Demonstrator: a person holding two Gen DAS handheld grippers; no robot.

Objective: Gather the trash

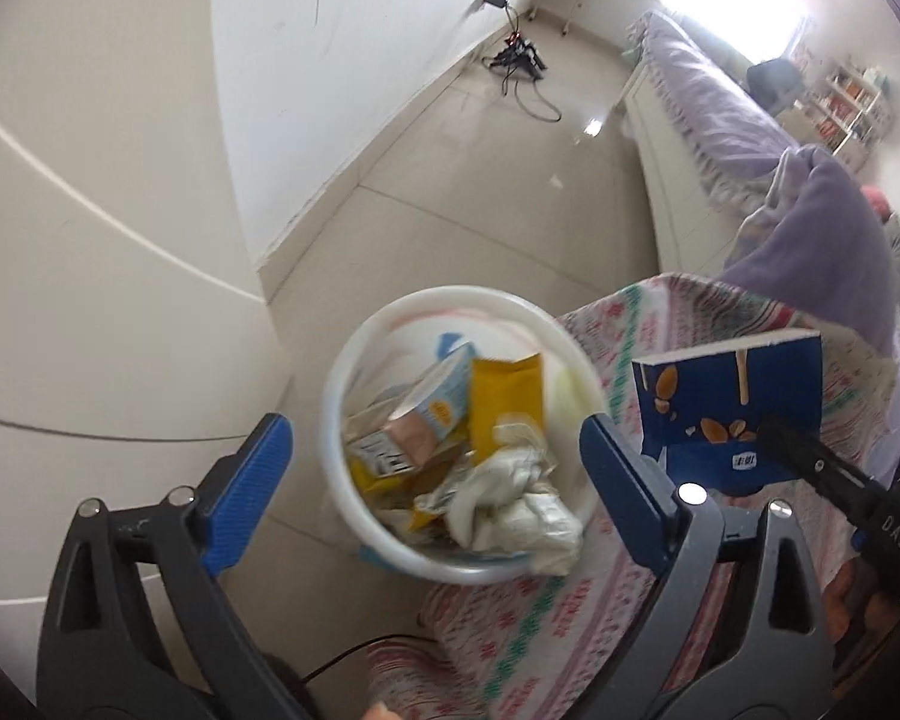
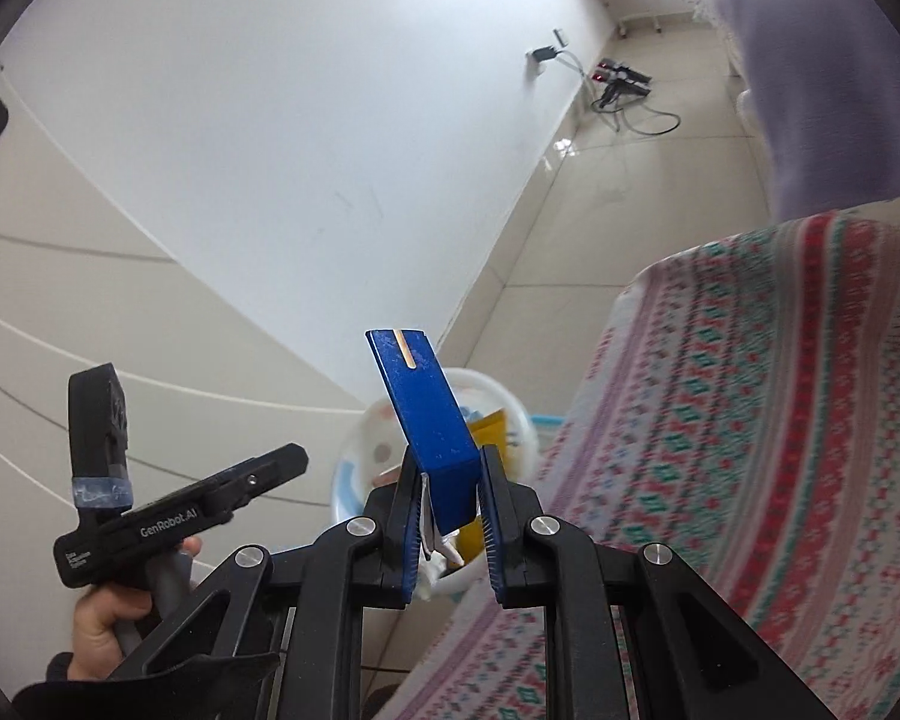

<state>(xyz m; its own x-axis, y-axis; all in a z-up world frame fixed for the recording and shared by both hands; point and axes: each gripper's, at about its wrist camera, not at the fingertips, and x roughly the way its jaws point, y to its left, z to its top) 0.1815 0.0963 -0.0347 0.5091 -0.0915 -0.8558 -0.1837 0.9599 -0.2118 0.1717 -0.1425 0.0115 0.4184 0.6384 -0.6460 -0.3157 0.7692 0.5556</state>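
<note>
The blue box point(image 2: 435, 426) is standing up between the right gripper's point(image 2: 450, 516) pads, which are clenching its lower end; a stick is printed near its top edge, and in the left wrist view almonds are showing on its face point(image 1: 729, 414). It is hanging beside and slightly above the white bin point(image 1: 354, 480), over the edge of the patterned cloth point(image 1: 570, 630). The bin is sitting on the tiled floor point(image 1: 462, 192) against that cloth, holding a yellow wrapper point(image 1: 504, 408), a pale blue carton point(image 1: 444, 402) and crumpled white paper point(image 1: 522, 504). The left gripper point(image 1: 432, 474) is hovering over the bin with its jaws spread wide and nothing between them. In the right wrist view a hand point(image 2: 108, 624) is gripping the left gripper's handle. A purple blanket point(image 1: 822, 252) is lying further off, and cables point(image 1: 522, 66) are trailing by the far wall.
</note>
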